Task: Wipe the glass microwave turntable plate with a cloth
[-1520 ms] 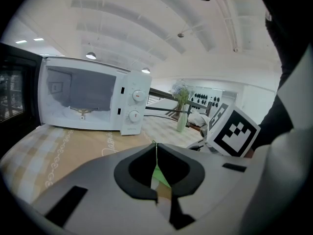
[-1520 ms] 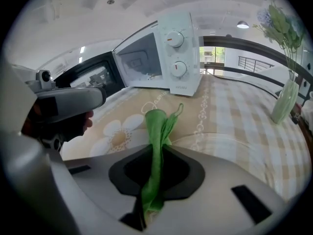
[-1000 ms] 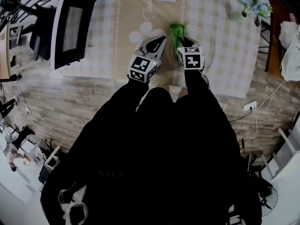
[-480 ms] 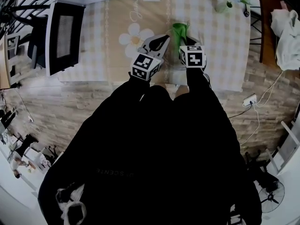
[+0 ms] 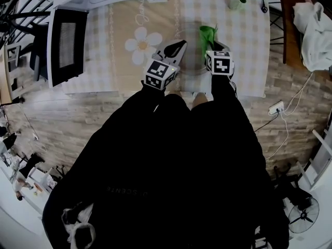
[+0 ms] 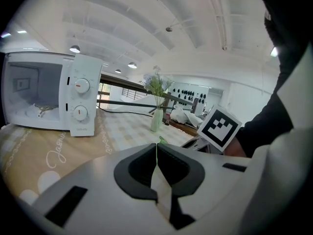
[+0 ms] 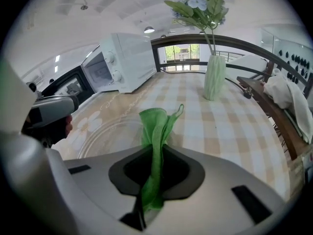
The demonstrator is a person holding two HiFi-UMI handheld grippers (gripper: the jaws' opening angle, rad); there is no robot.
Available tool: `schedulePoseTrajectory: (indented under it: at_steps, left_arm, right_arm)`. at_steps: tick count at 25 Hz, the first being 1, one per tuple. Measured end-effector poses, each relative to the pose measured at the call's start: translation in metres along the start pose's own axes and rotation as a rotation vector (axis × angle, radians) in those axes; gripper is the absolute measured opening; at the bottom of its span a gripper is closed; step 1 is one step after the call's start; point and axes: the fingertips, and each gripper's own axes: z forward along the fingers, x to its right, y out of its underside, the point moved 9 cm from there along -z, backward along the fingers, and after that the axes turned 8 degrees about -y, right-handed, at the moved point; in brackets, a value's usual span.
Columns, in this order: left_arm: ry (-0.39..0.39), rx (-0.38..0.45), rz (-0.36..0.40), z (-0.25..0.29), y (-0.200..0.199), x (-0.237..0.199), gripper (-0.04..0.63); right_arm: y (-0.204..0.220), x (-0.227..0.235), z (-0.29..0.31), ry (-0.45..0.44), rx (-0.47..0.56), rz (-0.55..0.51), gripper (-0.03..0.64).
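Note:
The glass turntable plate (image 5: 190,48) lies flat on the checked tablecloth (image 5: 249,45); in the right gripper view the plate (image 7: 105,131) shows just ahead of the jaws. My right gripper (image 7: 155,156) is shut on a green cloth (image 7: 156,124), which sticks up out of the jaws over the plate's right part. In the head view the cloth (image 5: 208,35) hangs above the plate. My left gripper (image 6: 157,153) is shut with nothing between its jaws. It hovers at the plate's left rim (image 5: 174,49); whether it touches the rim I cannot tell.
A white microwave (image 6: 49,94) stands at the table's far left with its door (image 5: 65,40) swung open. A pale vase with flowers (image 7: 214,77) stands at the far right of the table. A white cloth heap (image 5: 314,30) lies beyond the table's right edge.
The right gripper has carried the green cloth to the right over the plate. The left gripper has stayed at the plate's left rim. The head view has shifted.

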Motion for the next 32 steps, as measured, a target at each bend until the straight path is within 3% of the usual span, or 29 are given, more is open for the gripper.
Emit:
schedulePoseTrajectory:
  at_steps: [10,15,21,26,32]
  left_arm:
    - [-0.022,0.008,-0.006,-0.01,0.006,0.006,0.023]
    - [-0.066,0.016,-0.022,-0.022,0.013,-0.003,0.023]
    - [-0.117,0.02,-0.046,-0.038,0.016,-0.017,0.023]
    - [-0.151,0.028,-0.06,-0.048,0.019,-0.03,0.023]
    - [-0.185,0.02,-0.081,-0.06,0.03,-0.041,0.023]
  right_arm:
    - [0.012,0.054,-0.031,0.101,0.035,0.146,0.054]
    - [0.015,0.069,-0.046,0.073,0.068,0.204,0.054]
    - [-0.012,0.033,-0.057,-0.043,0.114,0.111,0.054]
    - [-0.026,-0.007,-0.049,-0.145,0.154,0.09,0.054]
    - [-0.033,-0.059,-0.034,-0.233,0.131,0.082,0.054]
